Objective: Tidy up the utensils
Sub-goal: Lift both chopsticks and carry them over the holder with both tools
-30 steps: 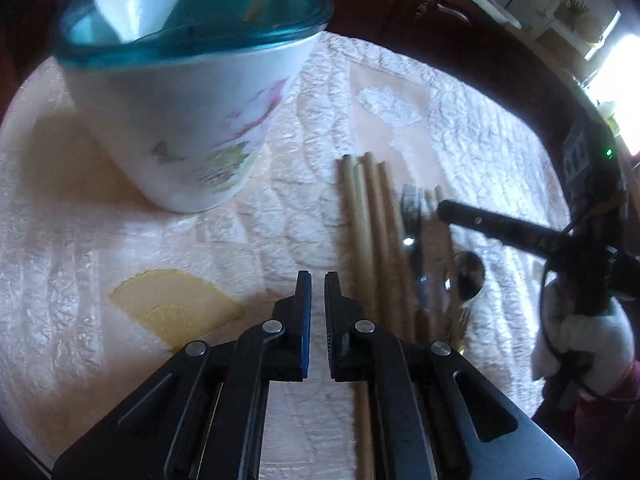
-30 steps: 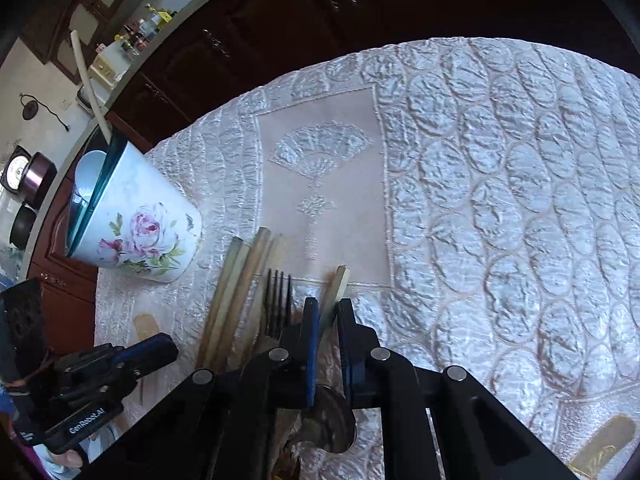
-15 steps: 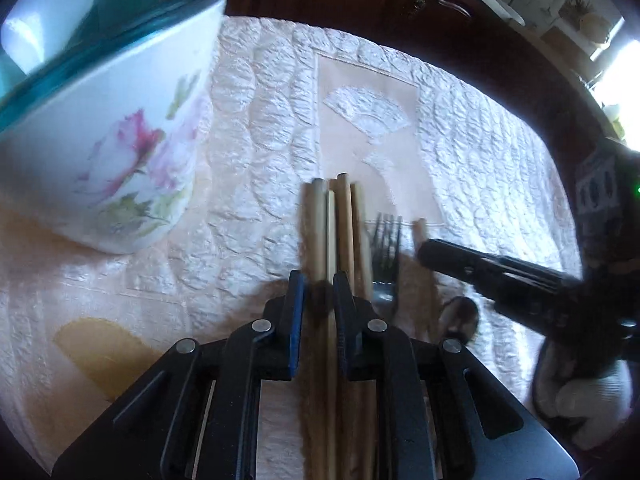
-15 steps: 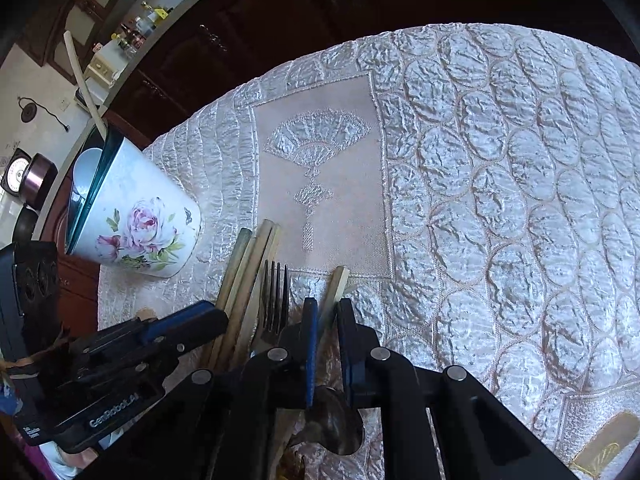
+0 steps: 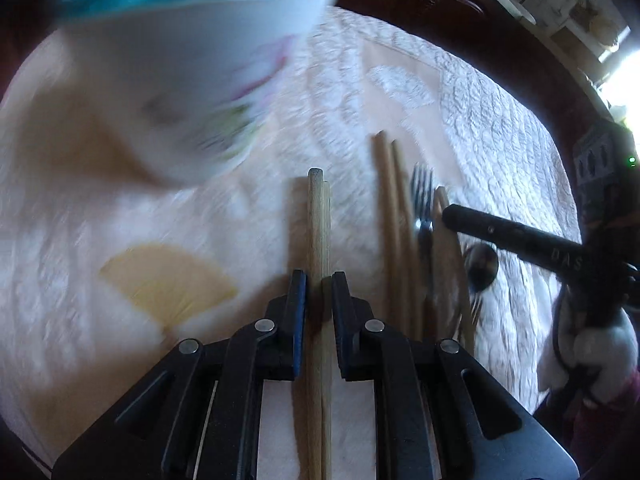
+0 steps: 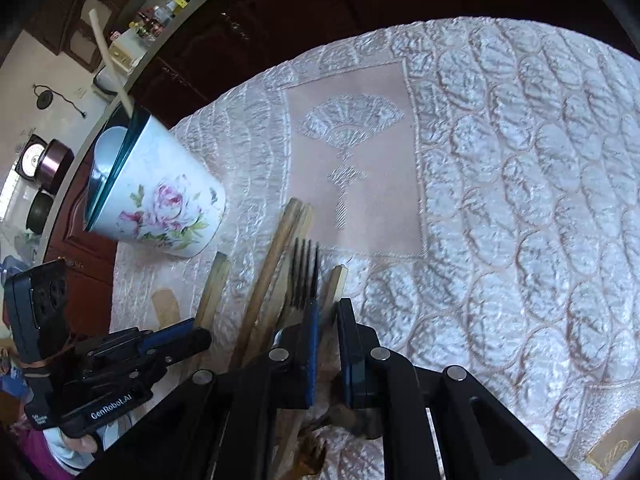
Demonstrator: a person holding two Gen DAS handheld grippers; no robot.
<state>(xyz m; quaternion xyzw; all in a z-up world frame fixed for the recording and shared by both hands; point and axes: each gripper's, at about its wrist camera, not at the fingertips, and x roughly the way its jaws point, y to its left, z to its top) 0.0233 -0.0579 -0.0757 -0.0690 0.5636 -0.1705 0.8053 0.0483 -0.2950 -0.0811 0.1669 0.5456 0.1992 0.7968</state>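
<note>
Wooden chopsticks (image 5: 319,240), quilted satin tablecloth (image 6: 520,200)

The left hand-held gripper (image 5: 319,280) has pulled 2 chopsticks (image 5: 319,240) aside.

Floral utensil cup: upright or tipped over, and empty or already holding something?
Upright. The floral cup stands on its base on the quilted cloth. Not empty: a pale stick leans out past the rim.

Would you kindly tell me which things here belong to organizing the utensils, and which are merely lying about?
Part of the job:
- chopstick pair between the left gripper jaws
- floral holder cup
- loose chopsticks
- fork
- spoon

Just lying about:
- quilted tablecloth
- bottles on the counter
</note>
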